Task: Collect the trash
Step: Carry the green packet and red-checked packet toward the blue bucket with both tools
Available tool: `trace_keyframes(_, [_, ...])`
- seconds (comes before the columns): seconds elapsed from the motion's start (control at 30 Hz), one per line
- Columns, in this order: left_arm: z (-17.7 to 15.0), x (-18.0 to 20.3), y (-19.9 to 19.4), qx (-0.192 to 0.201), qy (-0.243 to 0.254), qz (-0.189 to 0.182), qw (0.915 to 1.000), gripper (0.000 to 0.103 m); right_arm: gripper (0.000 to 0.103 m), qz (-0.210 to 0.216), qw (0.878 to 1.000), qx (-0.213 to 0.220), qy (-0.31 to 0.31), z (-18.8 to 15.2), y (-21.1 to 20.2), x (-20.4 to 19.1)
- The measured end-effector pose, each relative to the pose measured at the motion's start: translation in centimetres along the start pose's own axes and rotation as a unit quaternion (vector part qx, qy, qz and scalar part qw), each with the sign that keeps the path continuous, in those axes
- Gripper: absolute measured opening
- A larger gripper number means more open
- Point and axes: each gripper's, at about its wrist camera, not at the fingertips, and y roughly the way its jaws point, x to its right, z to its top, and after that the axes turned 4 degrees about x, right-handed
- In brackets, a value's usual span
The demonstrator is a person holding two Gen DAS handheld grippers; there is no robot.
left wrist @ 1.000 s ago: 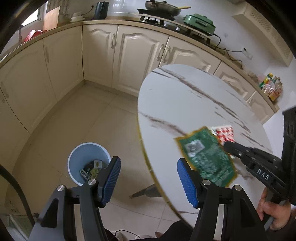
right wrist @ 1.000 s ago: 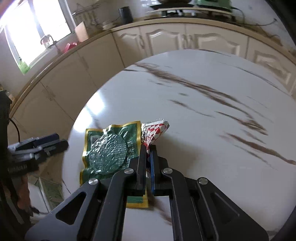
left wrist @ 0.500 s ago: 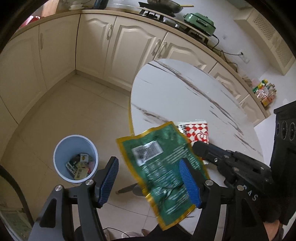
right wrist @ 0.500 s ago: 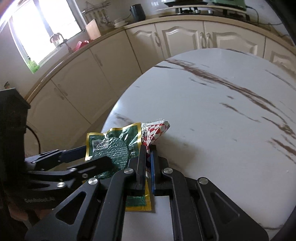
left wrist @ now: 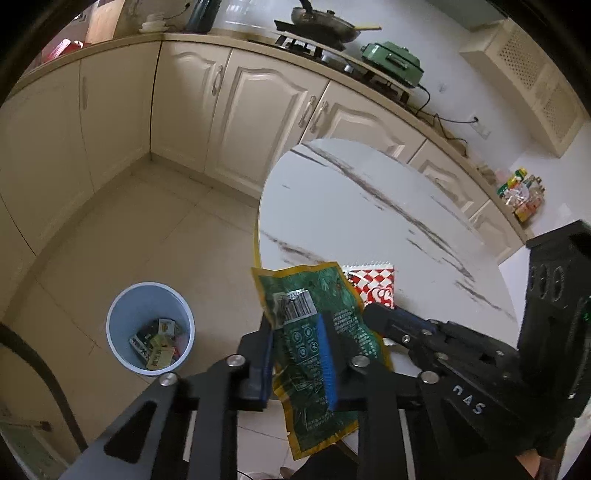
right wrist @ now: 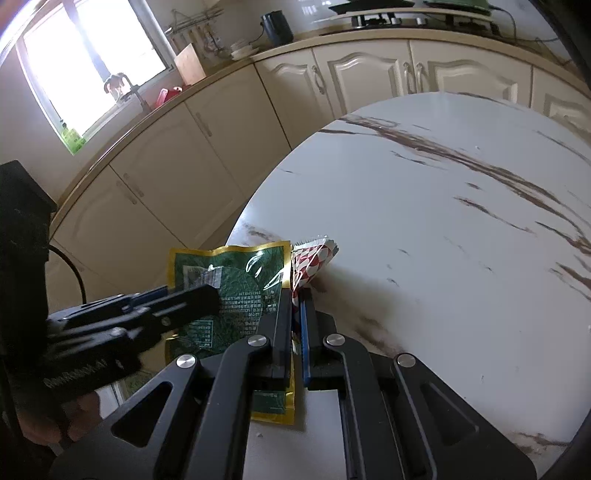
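The green packet (left wrist: 314,332), overhanging the marble table's (left wrist: 369,206) edge, is pinched by the just-closed left gripper (left wrist: 295,354). The red-checked wrapper (right wrist: 312,264) is clamped in the shut right gripper (right wrist: 295,321). A part-filled blue bin (left wrist: 149,326) stands on the floor beside the table, cabinets (left wrist: 258,110) behind

This is a home kitchen. Cream panelled cabinets (left wrist: 258,110) run under a curved beige countertop (right wrist: 207,83) that carries a gas hob with a frying pan (left wrist: 325,27), a green electric cooker (left wrist: 393,59) and a dark kettle (right wrist: 277,24). A sink tap (right wrist: 127,90) stands below a bright window (right wrist: 88,55), and a round marble-patterned dining table (left wrist: 369,206) sits on the tiled floor (left wrist: 129,240).
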Motion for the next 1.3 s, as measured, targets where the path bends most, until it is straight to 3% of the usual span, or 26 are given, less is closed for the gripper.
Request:
trace_keyframes(0.27, [-0.7,1.4,-2.8,0.033,0.025,-0.019,0.9990,0.005,0.005,-0.005,1.000,0.004,-0.004,-0.4,-0.2,-0.4])
trace_keyframes(0.57, [-0.9,3.7,-2.9,0.015,0.038,-0.072,0.9966,0.003,0.005,-0.004,1.000,0.010,0.007,-0.8,-0.9,0.6])
trace_keyframes(0.63, [-0.8,4.1,-2.6,0.016,0.050,-0.058,0.9969,0.003,0.005,0.001,1.000,0.012,0.009,-0.9,-0.9,0.7])
trace_keyframes(0.7, [-0.9,4.3,-1.9,0.005,0.062,-0.022,0.9978,0.003,0.005,0.002,1.000,0.013,0.012,-0.9,-0.9,0.8])
trace_keyframes(0.8, [-1.3,4.1,-0.5,-0.024,0.056,-0.015,0.9980,0.005,0.005,0.004,1.000,0.016,0.015,-1.0,-0.9,1.0])
trace_keyframes(0.9, [-1.1,4.1,-0.1,-0.025,0.045,-0.017,0.9985,0.005,0.005,0.010,1.000,0.018,0.019,-1.0,-0.9,1.3])
trace_keyframes(1.13, [-0.9,4.6,-1.9,0.010,0.068,-0.017,0.9975,0.002,0.005,0.009,0.999,0.032,0.013,-0.7,-1.7,0.9])
trace_keyframes(1.3, [0.1,1.4,-4.3,0.041,0.059,0.003,0.9974,0.002,0.005,0.020,0.998,0.053,-0.008,1.1,-2.5,-2.1])
